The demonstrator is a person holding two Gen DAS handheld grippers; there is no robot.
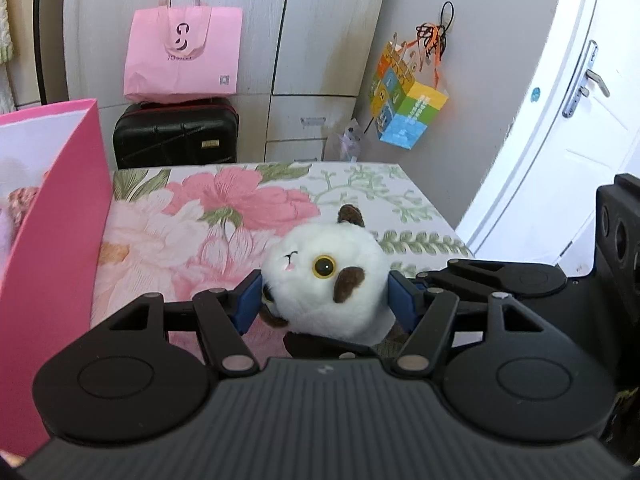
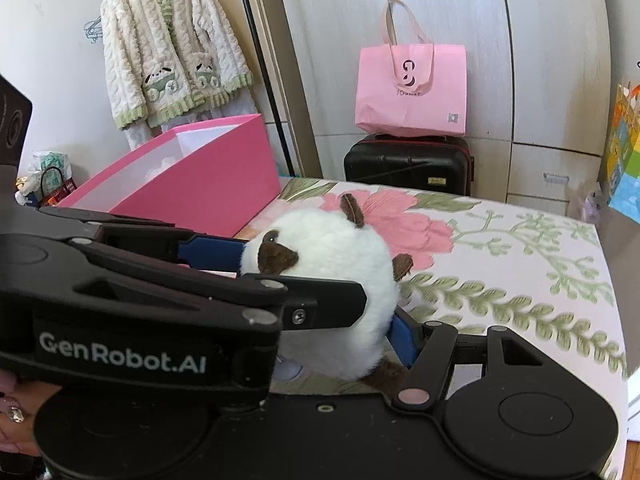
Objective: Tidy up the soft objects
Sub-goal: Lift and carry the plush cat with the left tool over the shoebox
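A white plush cat (image 1: 328, 280) with brown ears and a yellow eye sits above the floral bedspread (image 1: 192, 216). My left gripper (image 1: 326, 300) is shut on it, its blue pads pressing both sides of the head. In the right wrist view the plush cat (image 2: 332, 276) is in front of my right gripper (image 2: 340, 344); one blue pad (image 2: 402, 340) touches its right side, and the left gripper's body crosses in front and hides the other finger. An open pink box (image 1: 52, 240) stands at the left, with soft items inside; it also shows in the right wrist view (image 2: 200, 176).
A black suitcase (image 2: 408, 164) with a pink tote bag (image 2: 412, 88) on it stands beyond the bed against wardrobe doors. A fluffy cardigan (image 2: 168, 48) hangs at the left. A colourful bag (image 1: 404, 104) hangs on the wall near a white door (image 1: 568, 120).
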